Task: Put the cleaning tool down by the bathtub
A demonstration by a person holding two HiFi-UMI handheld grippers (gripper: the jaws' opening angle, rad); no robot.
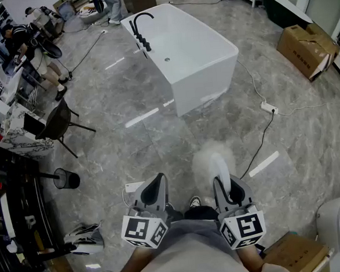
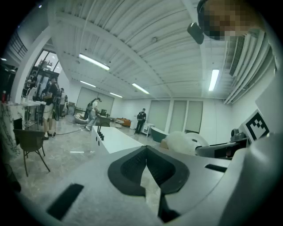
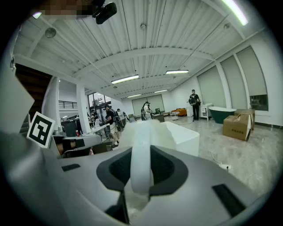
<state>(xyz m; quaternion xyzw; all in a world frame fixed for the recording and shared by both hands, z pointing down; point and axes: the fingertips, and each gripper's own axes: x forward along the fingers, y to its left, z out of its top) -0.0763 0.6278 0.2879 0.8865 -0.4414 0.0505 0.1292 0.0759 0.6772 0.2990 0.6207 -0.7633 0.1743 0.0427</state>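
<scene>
White, fluffy cleaning tool is sitting clamped in the right tongs, well short of the bathtub; left tongs are hanging closed, empty. Carrying it over and setting it down are both waiting.

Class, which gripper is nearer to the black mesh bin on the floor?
Left. The left gripper is to the right of the black mesh bin; the right gripper, gripping the cleaning tool, lies beyond it, farther right.
</scene>
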